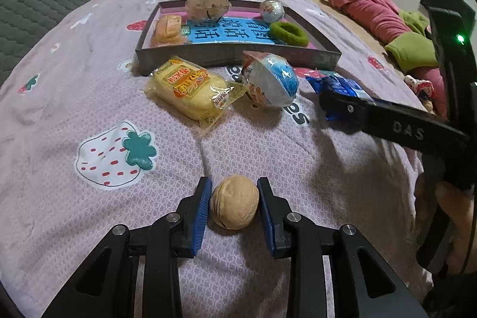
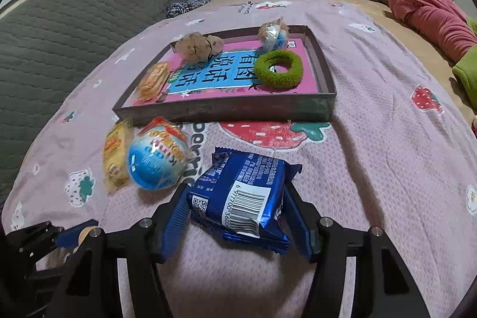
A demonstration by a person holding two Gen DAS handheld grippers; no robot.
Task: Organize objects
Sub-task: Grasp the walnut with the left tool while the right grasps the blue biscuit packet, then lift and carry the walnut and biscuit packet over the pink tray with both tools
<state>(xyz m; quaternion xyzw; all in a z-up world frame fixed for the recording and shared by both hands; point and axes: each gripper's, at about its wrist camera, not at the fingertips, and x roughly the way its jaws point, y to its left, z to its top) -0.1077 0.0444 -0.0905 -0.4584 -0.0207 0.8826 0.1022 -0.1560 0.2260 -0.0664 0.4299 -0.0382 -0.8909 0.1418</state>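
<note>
Left hand-held gripper point(image 1: 234, 206) low over the bed, blue pads point(image 1: 201, 216) against both sides of a walnut point(image 1: 234, 201) resting on the pink strawberry blanket point(image 1: 74, 97); clamped on it, as far as shows. Right hand-held gripper point(image 2: 238, 207) closed around a blue snack packet point(image 2: 241, 192), barcode up. Beyond them on the blanket: a yellow cake packet point(image 1: 190, 91) touching a blue-and-white wrapped ball point(image 1: 272, 84). Farther back, a shallow tray point(image 2: 226, 109) holds a green hair tie point(image 2: 278, 69), a second wrapped ball point(image 2: 272, 35), an orange snack point(image 2: 152, 79) and a crumpled beige wrapper point(image 2: 196, 46).
</note>
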